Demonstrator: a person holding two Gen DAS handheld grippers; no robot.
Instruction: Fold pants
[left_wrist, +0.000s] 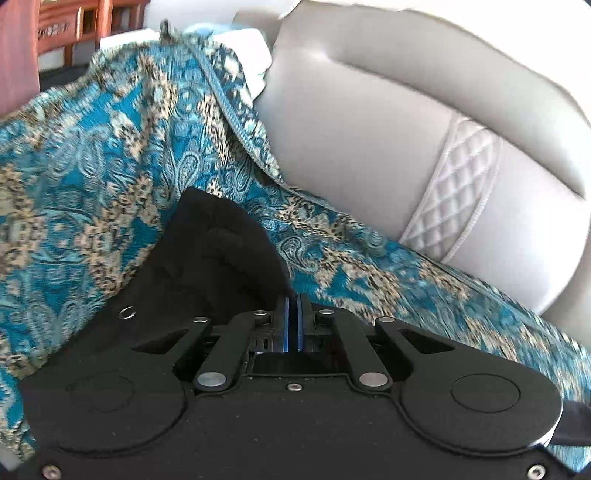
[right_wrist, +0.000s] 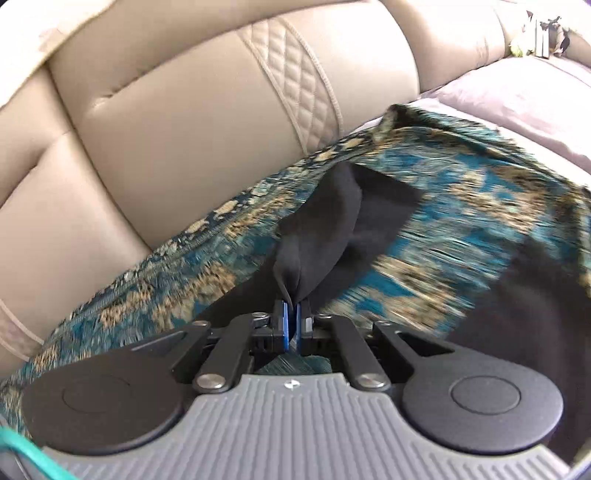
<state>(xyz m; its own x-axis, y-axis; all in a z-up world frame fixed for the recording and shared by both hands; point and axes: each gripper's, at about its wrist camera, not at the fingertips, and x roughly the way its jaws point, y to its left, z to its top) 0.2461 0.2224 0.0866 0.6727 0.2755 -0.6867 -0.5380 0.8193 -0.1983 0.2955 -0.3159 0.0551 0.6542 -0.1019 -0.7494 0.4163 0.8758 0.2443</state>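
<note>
The pants (left_wrist: 207, 258) are black fabric lying on a blue patterned throw on a sofa seat. In the left wrist view my left gripper (left_wrist: 293, 301) is shut on a bunched edge of the pants, near a metal eyelet (left_wrist: 127, 313). In the right wrist view my right gripper (right_wrist: 293, 306) is shut on a lifted fold of the pants (right_wrist: 325, 236), which rises from the fingers and trails back over the throw. More black fabric (right_wrist: 524, 302) lies at the right.
The blue and tan throw (left_wrist: 92, 155) covers the seat (right_wrist: 443, 221). The beige leather sofa backrest (left_wrist: 406, 129) with a quilted strip (right_wrist: 295, 74) stands behind. A wooden chair (left_wrist: 74, 26) is far left. A lilac cushion (right_wrist: 517, 96) lies to the right.
</note>
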